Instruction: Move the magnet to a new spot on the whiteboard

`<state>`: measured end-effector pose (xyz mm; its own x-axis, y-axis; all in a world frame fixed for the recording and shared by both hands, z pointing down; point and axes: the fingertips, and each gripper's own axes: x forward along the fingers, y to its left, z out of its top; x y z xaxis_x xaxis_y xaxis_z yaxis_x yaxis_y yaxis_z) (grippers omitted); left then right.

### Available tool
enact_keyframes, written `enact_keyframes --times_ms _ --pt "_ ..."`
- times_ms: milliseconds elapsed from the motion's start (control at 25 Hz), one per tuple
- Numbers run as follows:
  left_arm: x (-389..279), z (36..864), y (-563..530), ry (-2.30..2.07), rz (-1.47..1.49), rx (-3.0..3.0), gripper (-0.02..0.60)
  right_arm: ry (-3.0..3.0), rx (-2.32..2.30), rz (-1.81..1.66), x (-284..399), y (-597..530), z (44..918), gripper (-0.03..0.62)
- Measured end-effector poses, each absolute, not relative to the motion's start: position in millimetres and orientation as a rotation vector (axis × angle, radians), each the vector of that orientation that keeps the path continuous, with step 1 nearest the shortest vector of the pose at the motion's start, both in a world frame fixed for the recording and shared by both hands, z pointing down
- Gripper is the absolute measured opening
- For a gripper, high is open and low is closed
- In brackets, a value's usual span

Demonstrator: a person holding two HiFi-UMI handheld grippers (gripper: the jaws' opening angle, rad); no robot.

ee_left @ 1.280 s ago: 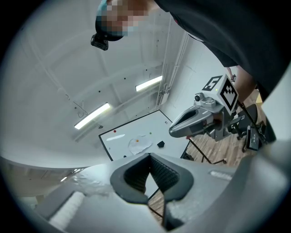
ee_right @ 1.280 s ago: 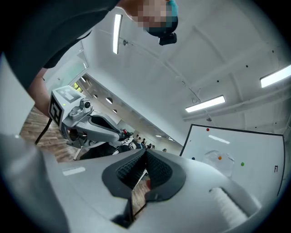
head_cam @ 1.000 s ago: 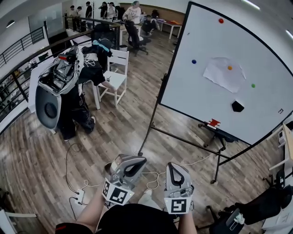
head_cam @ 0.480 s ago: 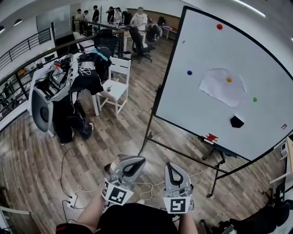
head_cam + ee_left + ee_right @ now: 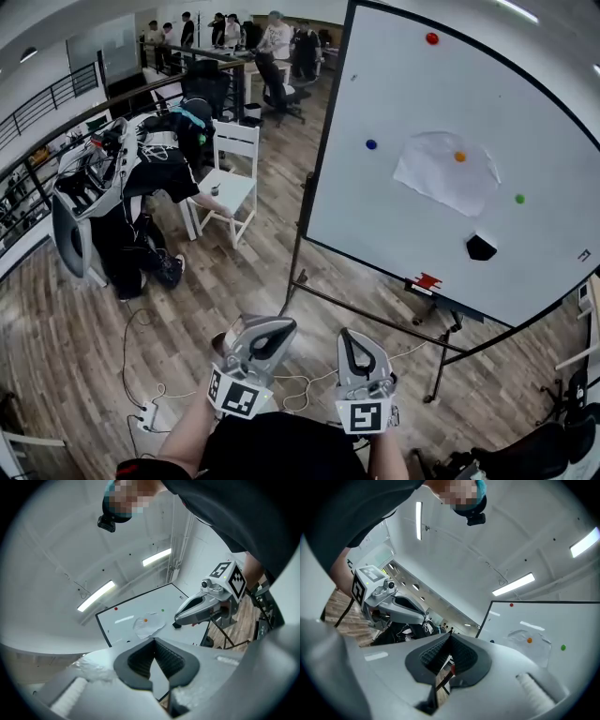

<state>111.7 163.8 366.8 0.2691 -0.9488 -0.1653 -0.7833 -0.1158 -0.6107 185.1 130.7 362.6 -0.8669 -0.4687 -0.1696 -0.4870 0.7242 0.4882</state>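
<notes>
The whiteboard (image 5: 525, 112) stands on a dark frame over the wooden floor (image 5: 234, 272), to the right in the head view, tilted back a little. Four round magnets sit on it: a red magnet (image 5: 431, 38) near the top edge, a blue magnet (image 5: 371, 144) towards the left side, an orange magnet (image 5: 459, 157) that lies on a sheet of paper (image 5: 436, 183) in the middle, and a green magnet (image 5: 518, 199) further right. Below the paper a black block (image 5: 481, 247) clings to the board, and a small red item (image 5: 427, 281) sits at the lower edge. Both tools are held low in front of the person, side by side and well apart from the board, each with its marker cube nearest the body. The left tool (image 5: 265, 327) has its jaws together with nothing between them, as its own view shows the dark pads meeting at the tips. The right tool (image 5: 351, 339) is likewise closed and empty. Neither touches a magnet. To the left of the board stand a white chair (image 5: 230, 183) and a pile of gear draped with dark cloth (image 5: 155, 173). A cable (image 5: 141, 328) runs over the floor to a power strip (image 5: 145, 417), and several people (image 5: 272, 33) are gathered at the far end of the room
</notes>
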Motion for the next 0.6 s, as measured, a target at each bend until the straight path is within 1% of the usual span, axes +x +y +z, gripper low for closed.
enact_keyframes --times_ms 240,600 --pt "112.2 370.9 135.5 1.524 -0.301 -1.985 0.002 2.877 -0.841 0.873 186.3 112.8 369.5 0.003" --pt "111.3 378.8 72.1 1.419 -0.285 -2.052 0.002 2.841 -1.004 0.879 190.2 55.7 372.9 0.003"
